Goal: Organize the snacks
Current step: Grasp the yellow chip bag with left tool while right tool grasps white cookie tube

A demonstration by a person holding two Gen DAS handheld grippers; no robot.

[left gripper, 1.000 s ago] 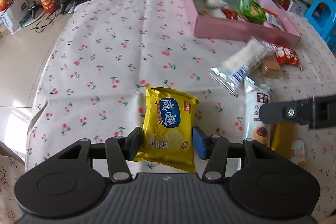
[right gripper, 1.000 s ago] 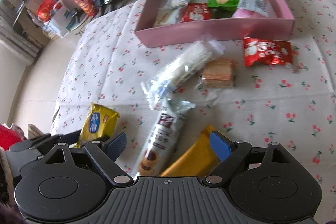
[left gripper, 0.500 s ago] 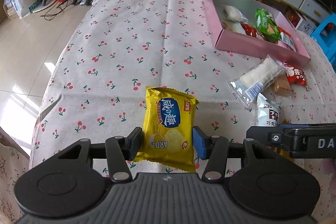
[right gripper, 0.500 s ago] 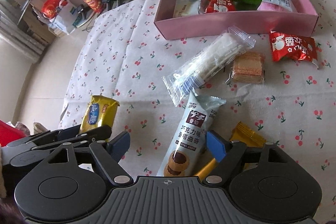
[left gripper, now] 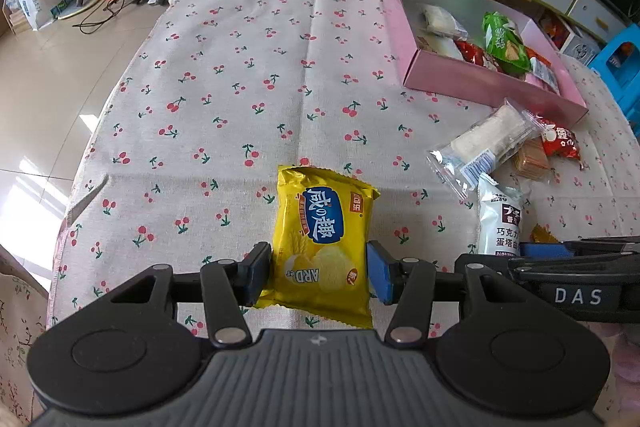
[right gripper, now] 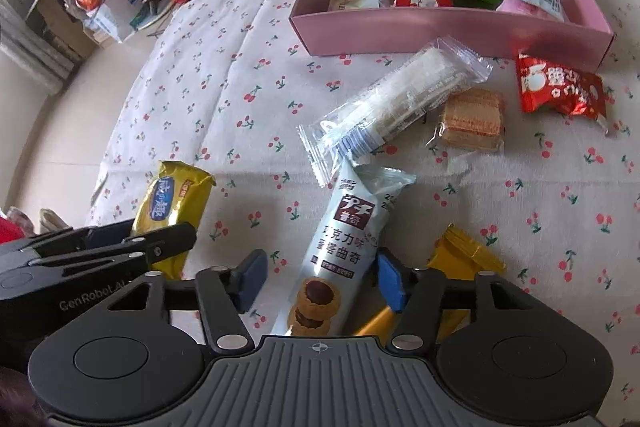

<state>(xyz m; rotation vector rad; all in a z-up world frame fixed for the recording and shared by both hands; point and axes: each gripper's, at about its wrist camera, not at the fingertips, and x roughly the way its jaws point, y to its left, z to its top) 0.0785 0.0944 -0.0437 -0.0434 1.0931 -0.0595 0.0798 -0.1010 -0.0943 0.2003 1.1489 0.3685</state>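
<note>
My left gripper is shut on a yellow cracker packet, both pads against its sides just above the cherry-print cloth. My right gripper straddles a pale blue cookie tube packet lying on the cloth. Its jaws are closing: the right pad is at the packet's edge, while a gap remains at the left pad. An orange-yellow packet lies under the right finger. The pink box with several snacks stands at the far right.
A clear-wrapped long biscuit pack, a wafer pack and a red packet lie before the box. The table's left edge drops to the tiled floor. Cabinets and bags stand beyond.
The right jaws have narrowed a lot around the cookie tube packet, and that gripper has edged in over it. The left gripper still holds the yellow packet.
</note>
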